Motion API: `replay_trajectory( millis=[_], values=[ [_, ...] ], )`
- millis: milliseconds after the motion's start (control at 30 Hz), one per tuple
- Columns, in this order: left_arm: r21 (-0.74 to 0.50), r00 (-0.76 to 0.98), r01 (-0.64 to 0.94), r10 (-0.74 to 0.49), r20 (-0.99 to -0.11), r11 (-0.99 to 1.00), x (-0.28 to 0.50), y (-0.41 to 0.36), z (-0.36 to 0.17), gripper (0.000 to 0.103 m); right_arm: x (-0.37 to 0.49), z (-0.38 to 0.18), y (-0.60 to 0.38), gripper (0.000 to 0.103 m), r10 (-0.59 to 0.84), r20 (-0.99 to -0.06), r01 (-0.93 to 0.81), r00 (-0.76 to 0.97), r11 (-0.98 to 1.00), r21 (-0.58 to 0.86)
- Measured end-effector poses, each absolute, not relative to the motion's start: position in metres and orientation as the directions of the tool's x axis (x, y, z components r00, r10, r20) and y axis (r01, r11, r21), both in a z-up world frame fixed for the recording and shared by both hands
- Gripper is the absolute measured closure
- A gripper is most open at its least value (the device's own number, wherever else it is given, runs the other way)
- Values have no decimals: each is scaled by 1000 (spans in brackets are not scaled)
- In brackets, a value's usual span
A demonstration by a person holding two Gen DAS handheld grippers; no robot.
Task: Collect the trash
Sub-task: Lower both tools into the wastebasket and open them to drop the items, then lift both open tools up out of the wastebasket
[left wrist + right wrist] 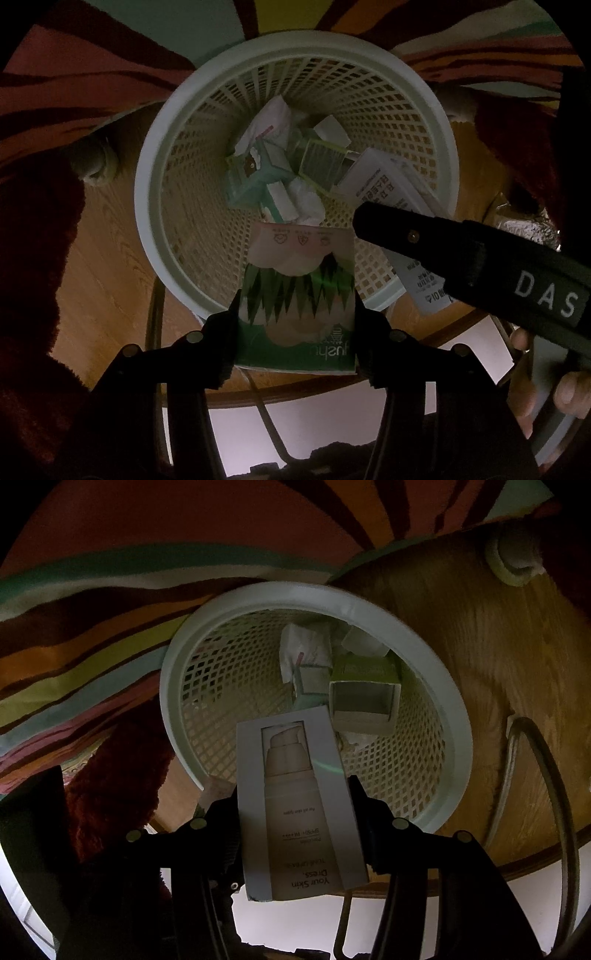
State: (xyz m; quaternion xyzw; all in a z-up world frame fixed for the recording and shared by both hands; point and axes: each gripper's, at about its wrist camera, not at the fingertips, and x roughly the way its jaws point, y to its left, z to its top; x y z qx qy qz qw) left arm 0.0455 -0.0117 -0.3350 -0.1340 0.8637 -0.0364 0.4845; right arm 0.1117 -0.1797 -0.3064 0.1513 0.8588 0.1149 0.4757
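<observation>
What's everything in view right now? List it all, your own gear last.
round white plastic lattice wastebasket: one, white, on the wooden surface, below both grippers
crumpled papers and small cartons: several, white and pale green, at the basket's bottom
green and pink tissue packet: one, between the left gripper's fingers, over the basket's near rim
grey skincare carton: one, grey with a beige bottle pictured, between the right gripper's fingers, over the near rim
round wooden surface: one, brown
striped rug: one, multicoloured, beyond the basket
left gripper: black, packet between its fingers
right gripper: black, shut on the carton
</observation>
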Motion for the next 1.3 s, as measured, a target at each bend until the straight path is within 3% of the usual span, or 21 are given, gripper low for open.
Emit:
replay_trajectory(
  millis=[100, 133, 167, 467, 800, 833, 1300],
  values=[
    [-177, -500, -217, -265, -824, 960, 45, -9, -338, 28, 111, -311, -181, 42, 385, -774, 176, -502, 922, 344],
    [-171, -503, -222, -263, -823, 960, 45, -8, -339, 24, 111, -312, -182, 26, 393, -770, 189, -502, 919, 346],
    [-165, -509, -229, -262, -820, 959, 44, -7, -340, 24, 111, -313, -183, 16, 401, -770, 206, -496, 916, 345],
    [-148, -488, -227, -244, -838, 963, 45, -6, -335, 24, 113, -311, -189, 16, 348, -802, 174, -486, 937, 302],
    [-147, -409, -236, -235, -882, 961, 49, 1, -313, 24, 117, -287, -177, 12, 232, -871, -7, -434, 965, 261],
    [-152, -399, -237, -239, -885, 960, 50, 1, -310, 24, 119, -285, -176, 8, 230, -875, -15, -427, 965, 261],
    [-157, -358, -237, -236, -903, 959, 52, 4, -296, 24, 118, -259, -185, 8, 186, -899, -64, -398, 971, 229]
  ],
)
